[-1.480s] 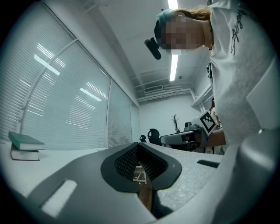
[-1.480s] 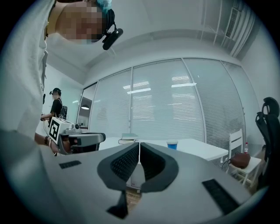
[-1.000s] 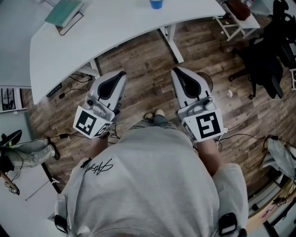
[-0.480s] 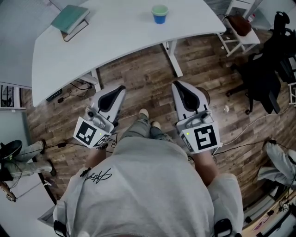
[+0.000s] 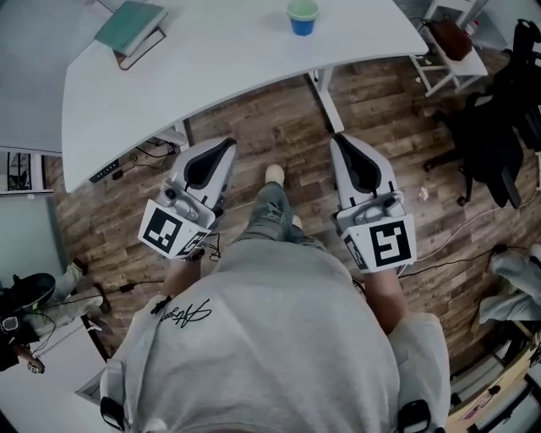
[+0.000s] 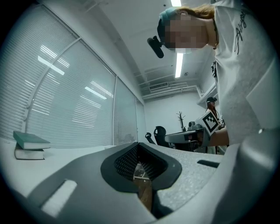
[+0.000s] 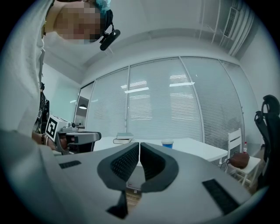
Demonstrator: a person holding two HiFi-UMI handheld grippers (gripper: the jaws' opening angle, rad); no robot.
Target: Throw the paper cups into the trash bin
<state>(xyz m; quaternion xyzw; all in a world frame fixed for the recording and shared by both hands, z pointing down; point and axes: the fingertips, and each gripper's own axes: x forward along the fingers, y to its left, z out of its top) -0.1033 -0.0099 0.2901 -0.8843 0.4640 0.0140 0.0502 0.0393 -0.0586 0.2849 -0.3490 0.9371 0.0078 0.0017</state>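
Head view: left claw (image 5: 225, 145) and right claw (image 5: 340, 139), both closed and empty, point level toward the white worktop (image 5: 228, 59), apparently readied for its paper cup (image 5: 302, 15), well ahead.

A curved white desk (image 5: 211, 76) spans the upper frame over wood-plank floor (image 5: 279, 135); a black office chair (image 5: 494, 139) stands upper right.

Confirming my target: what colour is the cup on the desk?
Blue cup, pale green top; best in head view.
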